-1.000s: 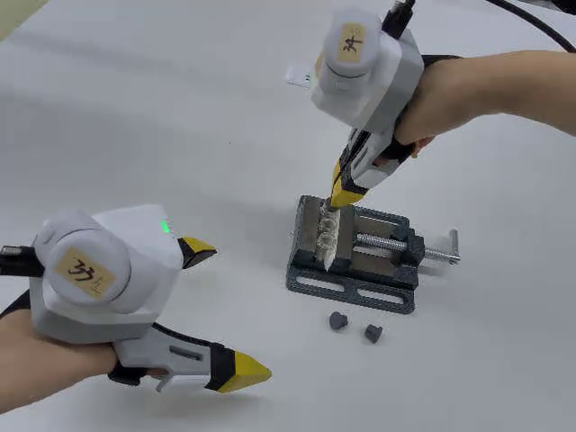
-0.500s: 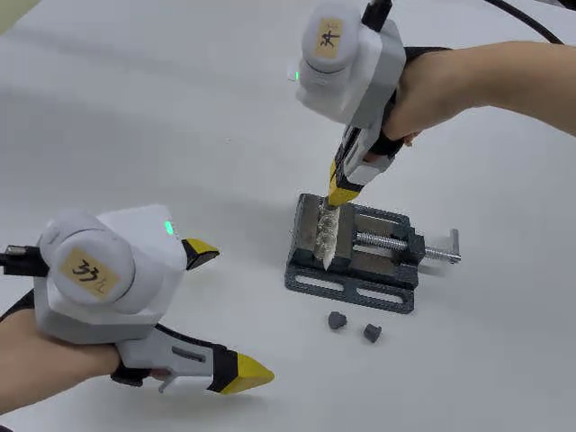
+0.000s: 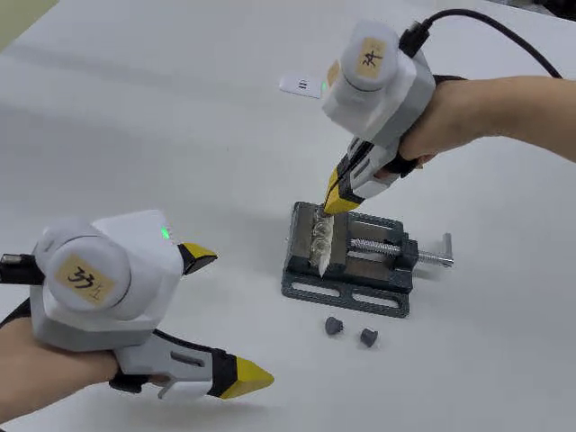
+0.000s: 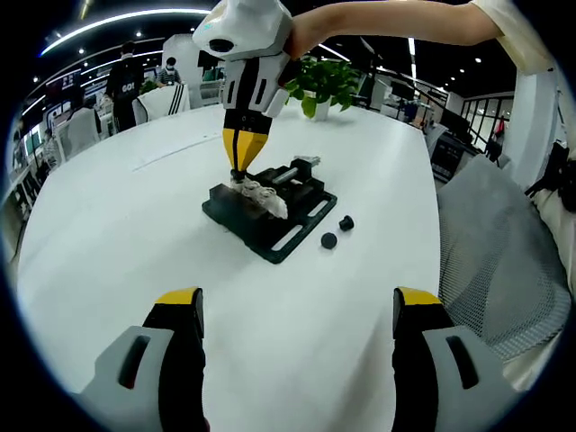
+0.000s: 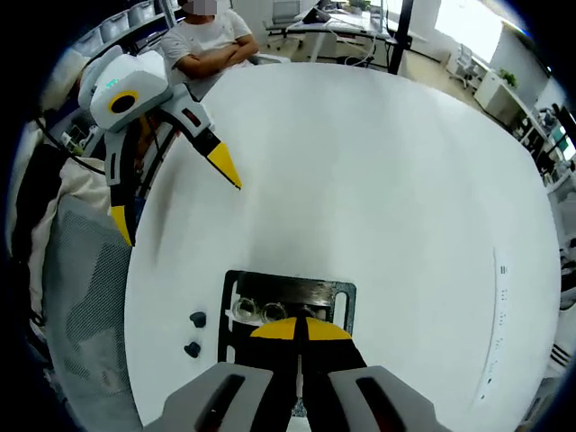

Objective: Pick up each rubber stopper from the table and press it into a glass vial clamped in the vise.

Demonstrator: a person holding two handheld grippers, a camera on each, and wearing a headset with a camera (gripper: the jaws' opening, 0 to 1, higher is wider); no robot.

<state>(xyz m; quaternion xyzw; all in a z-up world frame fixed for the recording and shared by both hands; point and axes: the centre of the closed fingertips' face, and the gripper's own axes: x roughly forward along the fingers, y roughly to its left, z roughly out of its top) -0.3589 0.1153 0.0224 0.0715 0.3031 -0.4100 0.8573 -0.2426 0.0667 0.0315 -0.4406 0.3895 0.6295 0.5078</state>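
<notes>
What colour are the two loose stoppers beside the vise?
Dark grey stoppers, clearest in the head view.

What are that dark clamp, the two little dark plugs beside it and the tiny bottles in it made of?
Clamp: looks like cast metal, matte dark paint, with a bare shiny screw. Plugs: probably rubber, dull dark grey, no glare. Bottles: seemingly clear glass, see-through with bright glints.
</notes>
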